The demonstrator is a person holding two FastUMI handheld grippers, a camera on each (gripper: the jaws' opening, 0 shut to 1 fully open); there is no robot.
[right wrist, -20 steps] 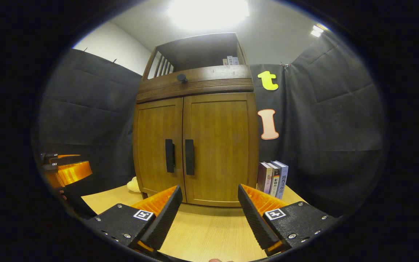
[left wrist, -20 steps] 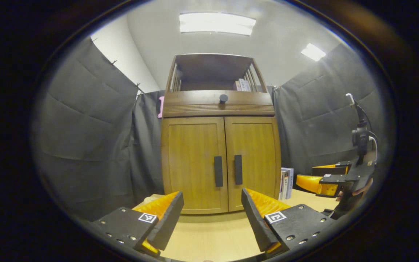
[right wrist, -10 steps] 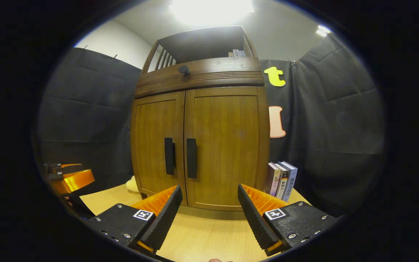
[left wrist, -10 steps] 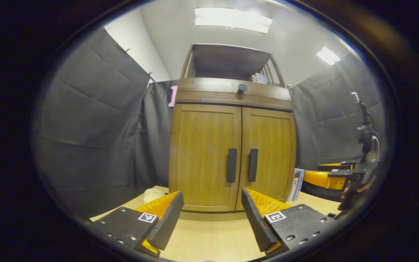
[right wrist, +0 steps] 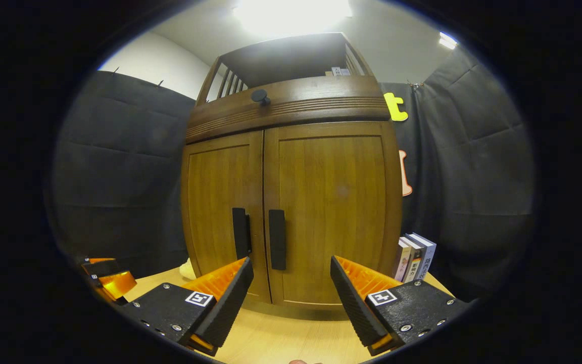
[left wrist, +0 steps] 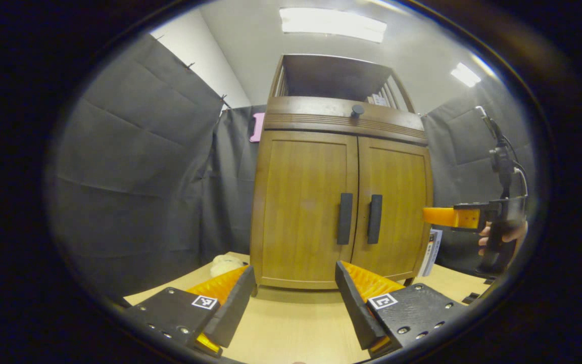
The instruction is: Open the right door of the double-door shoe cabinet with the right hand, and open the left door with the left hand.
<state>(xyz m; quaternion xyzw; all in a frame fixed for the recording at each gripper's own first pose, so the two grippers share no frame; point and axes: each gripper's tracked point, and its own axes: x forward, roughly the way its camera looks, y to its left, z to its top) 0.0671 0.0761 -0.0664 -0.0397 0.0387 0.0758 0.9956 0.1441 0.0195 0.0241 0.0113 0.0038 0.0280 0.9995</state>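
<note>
While both doors stay closed, the shoe cabinet (left wrist: pixel 341 202) stands mid-frame on the light wooden table (left wrist: pixel 291 323). Books (right wrist: pixel 415 255) lean lower right. Left gripper (left wrist: pixel 295 303) and right gripper (right wrist: pixel 291 296) gape, holding nothing.

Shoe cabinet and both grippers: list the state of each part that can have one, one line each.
Left door: shut.
Right door: shut.
Left handle: untouched.
Right handle: untouched.
Left gripper: jaws open, empty, short of the cabinet.
Right gripper: jaws open, empty, short of the doors.
Books: upright beside the cabinet.
</note>
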